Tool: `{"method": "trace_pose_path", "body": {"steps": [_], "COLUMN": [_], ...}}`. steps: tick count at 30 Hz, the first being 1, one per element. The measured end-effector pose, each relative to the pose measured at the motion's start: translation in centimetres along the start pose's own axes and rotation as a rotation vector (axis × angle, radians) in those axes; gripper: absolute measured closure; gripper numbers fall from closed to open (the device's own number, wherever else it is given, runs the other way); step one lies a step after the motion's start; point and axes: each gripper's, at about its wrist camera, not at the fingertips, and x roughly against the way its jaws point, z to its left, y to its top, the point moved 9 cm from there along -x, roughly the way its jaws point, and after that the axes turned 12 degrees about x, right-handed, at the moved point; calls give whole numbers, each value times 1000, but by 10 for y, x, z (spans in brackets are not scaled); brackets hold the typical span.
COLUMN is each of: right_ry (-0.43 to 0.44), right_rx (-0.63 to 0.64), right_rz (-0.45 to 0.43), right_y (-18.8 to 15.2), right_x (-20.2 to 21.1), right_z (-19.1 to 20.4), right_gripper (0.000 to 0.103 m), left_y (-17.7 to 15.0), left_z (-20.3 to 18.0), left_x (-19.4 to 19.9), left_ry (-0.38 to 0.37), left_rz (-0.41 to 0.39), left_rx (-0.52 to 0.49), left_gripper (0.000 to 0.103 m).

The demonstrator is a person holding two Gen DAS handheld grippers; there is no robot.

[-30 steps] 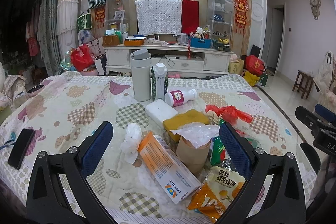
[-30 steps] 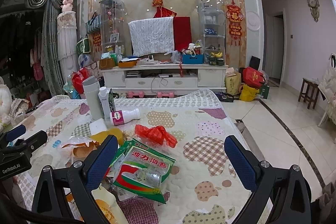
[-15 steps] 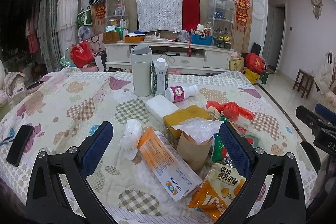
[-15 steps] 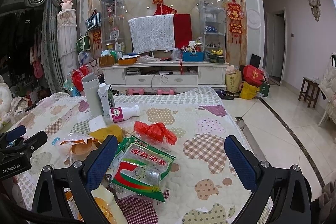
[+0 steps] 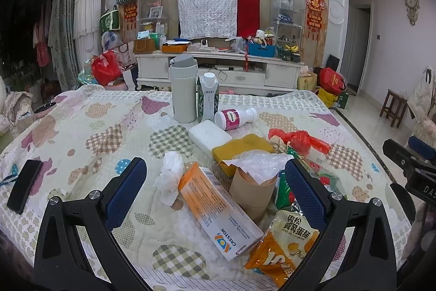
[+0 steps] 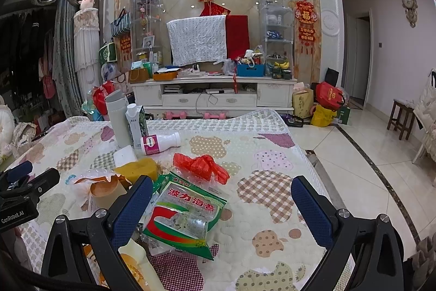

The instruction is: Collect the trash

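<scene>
Trash lies on a soft, puffy quilt (image 5: 81, 132) with checked patches. At the far left is a flat black phone (image 5: 24, 189). The left tool (image 5: 215, 192) is wide open and holds nothing. Between its bumpy blue pads lie a crumpled white tissue (image 5: 169, 176), a long orange box (image 5: 218, 212) and a round paper cup (image 5: 253, 190). The right tool (image 6: 222, 205) is wide open too, empty, over a shiny green packet (image 6: 185, 220). Behind that is a crinkly red bag (image 6: 201, 165).
</scene>
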Motion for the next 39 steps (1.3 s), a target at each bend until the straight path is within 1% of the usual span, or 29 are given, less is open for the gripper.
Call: {"method": "trace_pose_path", "body": {"steps": [20, 24, 27, 30, 35, 39], "right_ry": [14, 31, 54, 73, 111, 135], "right_rx": [4, 13, 10, 7, 1, 9], "right_rz": [22, 40, 62, 85, 115, 134], "right_y": [-7, -11, -16, -23, -32, -37], "right_x": [-6, -10, -13, -18, -24, -29], "right_z": [2, 4, 4, 2, 5, 10], "right_gripper": [2, 2, 2, 2, 2, 2], "left_y": [-9, -13, -17, -26, -34, -43], "left_z": [9, 10, 13, 19, 28, 26], "left_x": [-3, -2, -1, -4, -14, -29], "left_ry": [5, -17, -27, -40, -25, -24], "left_rz": [23, 56, 78, 126, 168, 228], "left_rx": [19, 24, 4, 0, 26, 25], "left_gripper": [2, 2, 2, 2, 2, 2]}}
